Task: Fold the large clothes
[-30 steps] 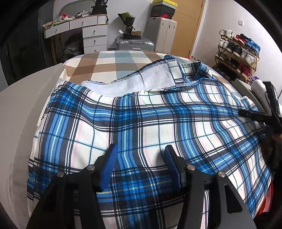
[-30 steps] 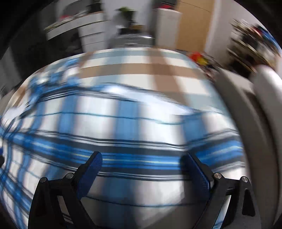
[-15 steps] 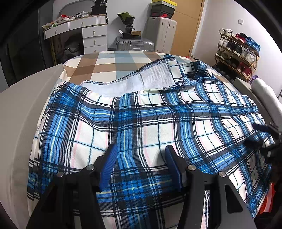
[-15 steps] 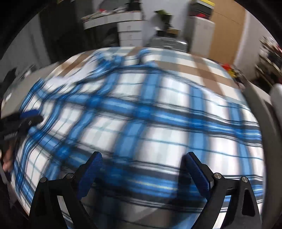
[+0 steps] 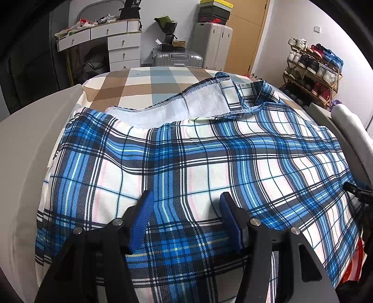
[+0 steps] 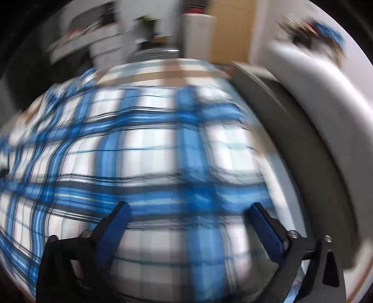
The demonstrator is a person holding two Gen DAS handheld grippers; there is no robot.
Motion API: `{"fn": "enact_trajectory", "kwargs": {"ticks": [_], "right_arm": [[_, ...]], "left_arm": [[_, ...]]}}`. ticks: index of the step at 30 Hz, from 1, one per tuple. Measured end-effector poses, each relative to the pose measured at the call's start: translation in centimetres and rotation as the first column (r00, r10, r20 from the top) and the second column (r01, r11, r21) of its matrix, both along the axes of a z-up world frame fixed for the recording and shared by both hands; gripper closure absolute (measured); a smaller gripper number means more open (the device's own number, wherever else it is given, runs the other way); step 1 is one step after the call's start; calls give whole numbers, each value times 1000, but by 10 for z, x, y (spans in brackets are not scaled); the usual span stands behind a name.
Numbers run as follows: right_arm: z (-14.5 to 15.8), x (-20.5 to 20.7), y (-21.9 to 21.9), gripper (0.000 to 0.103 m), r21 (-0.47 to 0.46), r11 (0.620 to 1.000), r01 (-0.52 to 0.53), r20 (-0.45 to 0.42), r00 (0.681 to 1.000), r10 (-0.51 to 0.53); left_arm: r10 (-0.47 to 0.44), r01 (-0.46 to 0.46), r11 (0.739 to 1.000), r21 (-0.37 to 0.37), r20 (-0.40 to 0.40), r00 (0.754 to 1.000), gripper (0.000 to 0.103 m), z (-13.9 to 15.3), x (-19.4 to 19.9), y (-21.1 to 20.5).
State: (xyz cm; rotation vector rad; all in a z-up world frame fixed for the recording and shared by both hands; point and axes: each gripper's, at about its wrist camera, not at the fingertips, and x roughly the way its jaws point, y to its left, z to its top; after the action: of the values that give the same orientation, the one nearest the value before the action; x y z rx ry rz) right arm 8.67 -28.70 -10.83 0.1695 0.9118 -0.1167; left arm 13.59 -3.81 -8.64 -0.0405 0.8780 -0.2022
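open checked bed surface [image 5: 149, 86] beyond the plaid garment [image 5: 209, 163]; grey padded rails [image 5: 25, 149] flanking both sides

Setting: a home bedroom. A bed [image 5: 149, 79] with a tan, blue and white checked sheet fills the middle. Against the far wall stands a white desk [image 5: 105, 31] with drawers and clutter on top. Beside it are a silver suitcase [image 5: 177, 59], a taller pale case [image 5: 213, 46] with shoeboxes [image 5: 214, 11] stacked on it, and a wooden door [image 5: 247, 35]. A shoe rack [image 5: 312, 70] full of sneakers stands at right.
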Motion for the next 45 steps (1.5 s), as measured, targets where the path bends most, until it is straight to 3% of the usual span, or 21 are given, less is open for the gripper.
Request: {"fn": "enact_trajectory", "kwargs": {"ticks": [3, 6, 8, 10, 15, 17, 19, 22, 27, 30, 33, 40, 45], "right_arm": [[6, -8, 7, 0, -59, 998, 8, 14, 1000, -7], [24, -21, 24, 0, -80, 997, -6, 88, 996, 13], [33, -24, 35, 0, -59, 996, -63, 106, 992, 69], [37, -23, 51, 0, -40, 993, -109, 99, 989, 113], [30, -26, 86, 0, -12, 976, -215, 75, 974, 216], [25, -25, 100, 0, -31, 967, -251, 57, 966, 253], [17, -24, 104, 0, -75, 963, -260, 16, 965, 262], [17, -27, 91, 0, -104, 971, -216, 0, 976, 217], [27, -33, 72, 0, -15, 986, -167, 36, 985, 167], [32, -33, 86, 0, -2, 978, -211, 49, 976, 211], [34, -31, 109, 0, 0, 960, -279, 53, 959, 278], [33, -33, 151, 0, -8, 923, -384, 61, 921, 384], [34, -40, 159, 0, -16, 915, -402, 61, 913, 402]], "left_arm": [[-1, 1, 1000, -4, 1, 1000, 49, 1, 0, 1], [42, -42, 999, -11, 21, 999, 49, 16, -11, 1], [-21, 25, 997, -71, 54, 998, 49, 36, -30, -9], [-87, 92, 993, -71, 80, 993, 49, 47, -51, -28], [-207, 206, 978, -25, -6, 978, 49, 21, -77, -56], [-161, 163, 986, 39, -47, 986, 49, 4, -82, -52], [-142, 142, 989, 29, -13, 990, 49, 7, -96, -39], [14, -12, 996, 85, -30, 999, 49, 16, -115, -14], [101, -99, 992, -77, 17, 995, 49, 38, -157, 28], [204, -204, 954, -221, -23, 979, 49, 33, -172, 55], [254, -273, 892, -359, -100, 962, 49, 20, -181, 73], [305, -339, 845, -414, -147, 941, 49, 12, -179, 73], [385, -398, 839, -371, -112, 916, 49, 7, -172, 71]]}}
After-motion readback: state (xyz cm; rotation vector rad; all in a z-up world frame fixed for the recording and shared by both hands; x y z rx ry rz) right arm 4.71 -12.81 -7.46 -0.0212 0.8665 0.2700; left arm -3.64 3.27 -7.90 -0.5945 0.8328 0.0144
